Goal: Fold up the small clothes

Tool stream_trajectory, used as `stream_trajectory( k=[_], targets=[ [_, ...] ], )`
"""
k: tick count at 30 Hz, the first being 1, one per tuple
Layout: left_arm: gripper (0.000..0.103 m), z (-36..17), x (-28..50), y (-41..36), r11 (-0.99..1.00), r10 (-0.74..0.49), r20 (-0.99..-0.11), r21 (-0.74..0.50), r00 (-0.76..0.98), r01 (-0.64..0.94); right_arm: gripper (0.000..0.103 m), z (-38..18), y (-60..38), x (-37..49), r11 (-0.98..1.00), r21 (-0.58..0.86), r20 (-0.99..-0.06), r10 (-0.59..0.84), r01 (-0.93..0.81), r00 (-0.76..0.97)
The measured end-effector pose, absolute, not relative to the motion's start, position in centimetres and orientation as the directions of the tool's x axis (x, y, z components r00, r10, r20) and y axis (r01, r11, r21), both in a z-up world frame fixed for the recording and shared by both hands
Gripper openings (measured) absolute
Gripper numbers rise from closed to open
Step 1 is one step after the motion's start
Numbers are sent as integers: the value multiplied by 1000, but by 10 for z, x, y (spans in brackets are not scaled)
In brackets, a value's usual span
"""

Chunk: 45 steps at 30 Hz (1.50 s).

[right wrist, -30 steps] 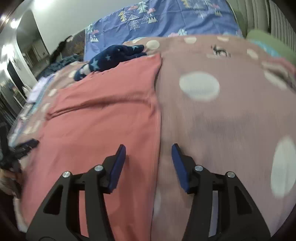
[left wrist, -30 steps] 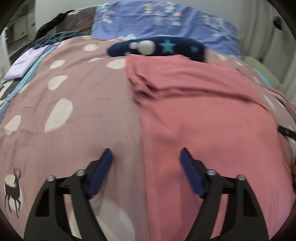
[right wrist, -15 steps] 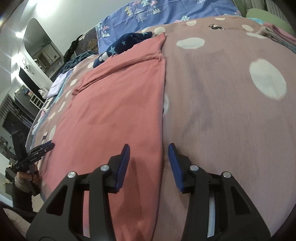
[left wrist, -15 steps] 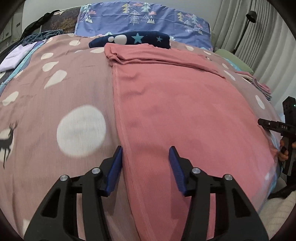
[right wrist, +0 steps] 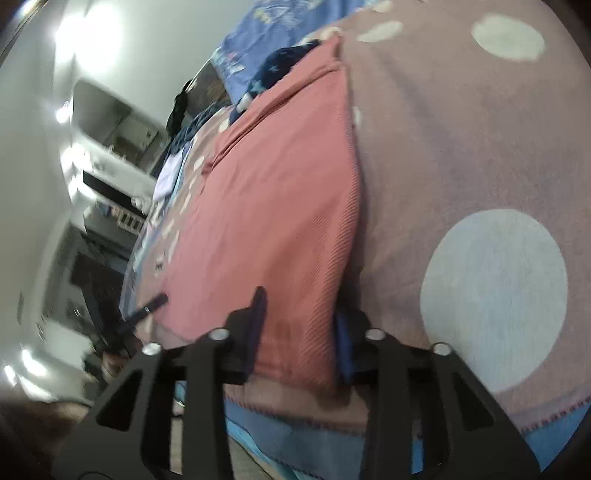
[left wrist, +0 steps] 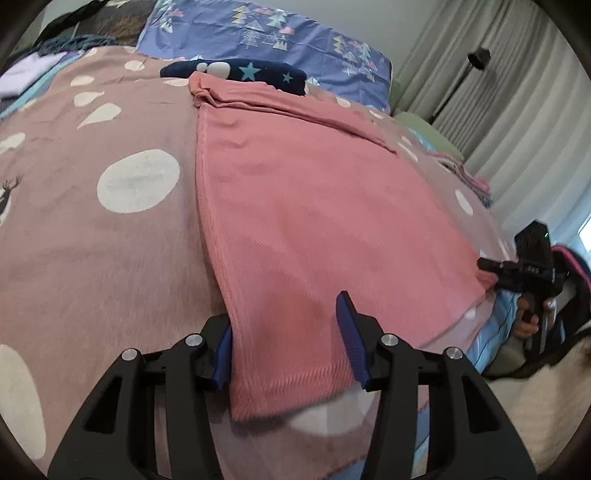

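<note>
A pink knit garment [left wrist: 317,206] lies flat on the dotted mauve bed cover [left wrist: 92,240]; it also shows in the right wrist view [right wrist: 280,206]. My left gripper [left wrist: 286,339] is open, its jaws straddling the garment's near left corner. My right gripper [right wrist: 299,332] is open, its jaws straddling the near right corner at the bed's edge. The right gripper also appears at the far right of the left wrist view [left wrist: 524,269].
A navy star-patterned cloth [left wrist: 240,72] lies beyond the garment's far end, before a blue patterned pillow [left wrist: 266,33]. Folded pink clothes [left wrist: 469,177] sit at the bed's right side. Curtains [left wrist: 517,92] hang right. The bed's front edge [right wrist: 295,424] is close below.
Both grippers have pulled back along the garment's side edges to its near corners at the bed's front edge. The left jaws are now wider apart.
</note>
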<state>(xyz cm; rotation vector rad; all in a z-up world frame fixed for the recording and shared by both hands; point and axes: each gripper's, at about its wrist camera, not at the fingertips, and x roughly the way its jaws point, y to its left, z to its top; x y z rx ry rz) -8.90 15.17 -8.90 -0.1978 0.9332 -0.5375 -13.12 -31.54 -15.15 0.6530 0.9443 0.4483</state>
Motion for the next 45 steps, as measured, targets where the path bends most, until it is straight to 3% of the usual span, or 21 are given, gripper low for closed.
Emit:
stream_trajectory(
  k=[2,4,5,9,16,20,25,30,36,45],
  targets=[
    [39,-88,-88,151,862,-502,-718,-373,481,342,20,-154,-319,-129,711,702,-591,618,-47,518],
    [13,-88,-87,155,874,-483,-722,-367,495,318,6,-156,-320,-128,713,700,-596,610,-34,522],
    [3,-87,-84,159,889,-459,-725,-366,513,277,5,-157,-322,-126,701,713,-588,615,-23,526],
    [3,-40,-77,151,899,-435,-644,-345,629,269,4,-117,-321,-119,649,754,-469,638,-100,611],
    [3,78,-95,153,874,-476,-398,-308,784,375,4,3,-329,-138,659,671,-226,617,-339,754],
    [3,97,-136,162,864,-489,-334,-313,806,395,4,28,-341,-189,679,604,-155,614,-417,774],
    [3,80,-173,155,869,-488,-386,-302,782,393,4,20,-338,-220,774,521,-266,548,-359,793],
    [3,40,-133,138,880,-471,-507,-326,722,346,4,-15,-343,-178,762,597,-352,530,-250,771],
    [5,38,-82,140,881,-467,-518,-346,717,324,4,-24,-347,-121,768,616,-384,486,-174,785],
    [5,31,18,126,905,-421,-569,-307,706,293,5,-31,-332,-10,848,521,-479,386,-98,788]
  ],
)
